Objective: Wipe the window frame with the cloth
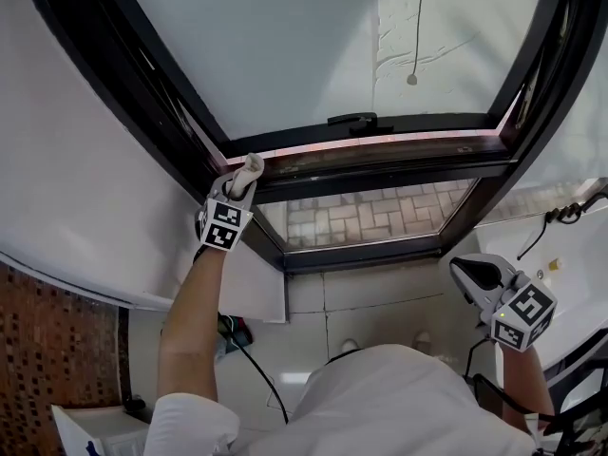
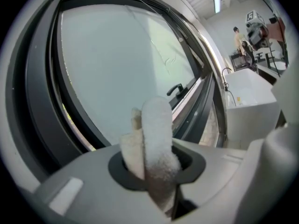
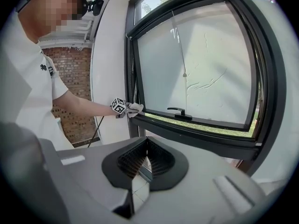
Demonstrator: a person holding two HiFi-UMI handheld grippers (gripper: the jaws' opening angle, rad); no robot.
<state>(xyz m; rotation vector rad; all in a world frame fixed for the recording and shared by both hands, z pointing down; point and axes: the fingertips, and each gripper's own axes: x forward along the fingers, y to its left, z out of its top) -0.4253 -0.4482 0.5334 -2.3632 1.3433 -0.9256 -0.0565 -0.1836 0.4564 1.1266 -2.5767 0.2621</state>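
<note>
The black window frame fills the head view, its sash swung outward. My left gripper is shut on a white cloth, and the cloth's tip sits at the lower left corner of the sash, against the bottom rail. In the left gripper view the folded cloth stands up between the jaws, with the frame curving behind it. My right gripper hangs low at the right, away from the window, its jaws shut on nothing. From the right gripper view the left gripper and cloth rest on the frame's corner.
A black handle sits mid-way along the bottom rail. A thin cord with a bead hangs in front of the pane. A white basin and counter stand at the right, a brick wall at the left, a cable below.
</note>
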